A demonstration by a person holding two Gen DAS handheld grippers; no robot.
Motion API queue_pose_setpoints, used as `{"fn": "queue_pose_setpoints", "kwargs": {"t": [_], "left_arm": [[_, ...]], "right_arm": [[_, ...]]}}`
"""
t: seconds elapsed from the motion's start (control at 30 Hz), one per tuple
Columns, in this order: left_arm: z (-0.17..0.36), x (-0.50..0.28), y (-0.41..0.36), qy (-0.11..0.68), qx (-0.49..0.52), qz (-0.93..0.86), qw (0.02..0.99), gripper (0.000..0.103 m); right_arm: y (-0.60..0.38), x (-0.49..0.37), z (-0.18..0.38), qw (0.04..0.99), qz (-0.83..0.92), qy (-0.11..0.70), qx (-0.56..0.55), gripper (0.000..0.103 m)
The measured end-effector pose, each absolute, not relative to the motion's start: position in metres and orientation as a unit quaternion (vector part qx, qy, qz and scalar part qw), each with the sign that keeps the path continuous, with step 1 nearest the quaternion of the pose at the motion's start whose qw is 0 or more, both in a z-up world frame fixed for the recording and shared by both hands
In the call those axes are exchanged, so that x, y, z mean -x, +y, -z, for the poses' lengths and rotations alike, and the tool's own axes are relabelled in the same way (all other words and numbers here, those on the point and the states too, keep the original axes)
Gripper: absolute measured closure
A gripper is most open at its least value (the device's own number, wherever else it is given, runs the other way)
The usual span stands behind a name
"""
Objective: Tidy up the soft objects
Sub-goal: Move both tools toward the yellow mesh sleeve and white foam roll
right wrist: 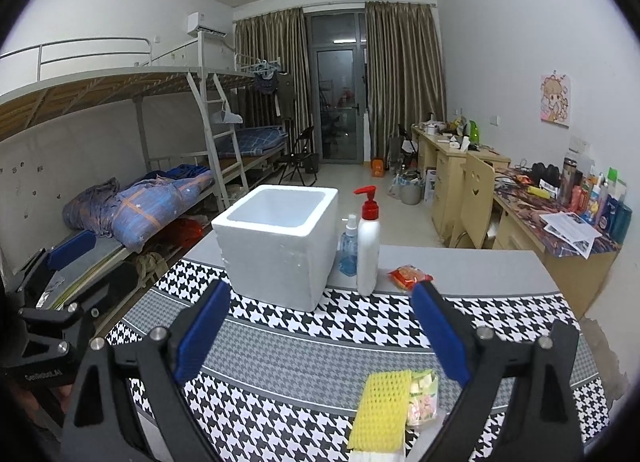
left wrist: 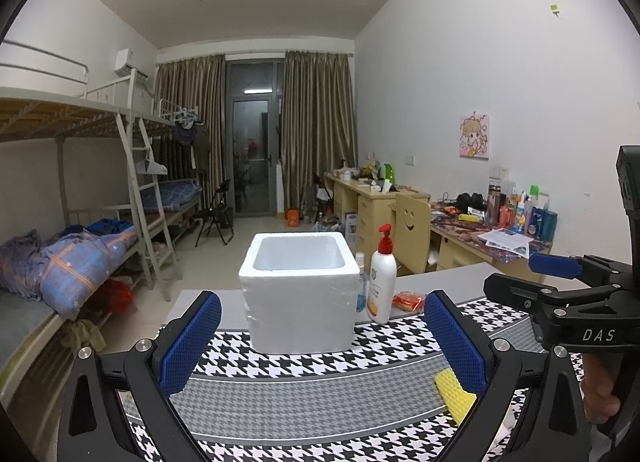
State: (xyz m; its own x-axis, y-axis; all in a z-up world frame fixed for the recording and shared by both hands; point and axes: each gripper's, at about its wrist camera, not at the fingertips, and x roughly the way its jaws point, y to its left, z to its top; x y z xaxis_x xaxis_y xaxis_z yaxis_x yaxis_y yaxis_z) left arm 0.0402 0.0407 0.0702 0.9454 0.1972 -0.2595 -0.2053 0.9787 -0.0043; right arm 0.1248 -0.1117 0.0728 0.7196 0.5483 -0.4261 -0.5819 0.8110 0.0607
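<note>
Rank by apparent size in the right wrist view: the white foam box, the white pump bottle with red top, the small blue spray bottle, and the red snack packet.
1. White foam box
2. White pump bottle with red top
3. Small blue spray bottle, partly hidden behind the pump bottle, and red snack packet: too alike to rank.

Pump bottle [right wrist: 368, 246] stands right of foam box [right wrist: 276, 250]

Counting around the one white foam box [right wrist: 276, 246]: two bottles stand just to its right, a red-pump lotion bottle [right wrist: 368, 242] and a small blue spray bottle [right wrist: 349, 250]. One red snack packet [right wrist: 408, 276] lies further right. Nearer the camera than the box lie one yellow foam net sleeve [right wrist: 382, 406] and one bag of pastel sweets [right wrist: 423, 398].
</note>
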Motion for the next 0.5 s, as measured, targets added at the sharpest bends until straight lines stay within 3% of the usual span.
{"fn": "queue_pose_setpoints", "kwargs": {"t": [0.5], "left_arm": [[-0.056,-0.047,0.024,0.141,0.018,-0.072,0.987,0.001]], "right_arm": [[-0.131,-0.123,-0.060,0.934,-0.280,0.221,0.036,0.008]]}}
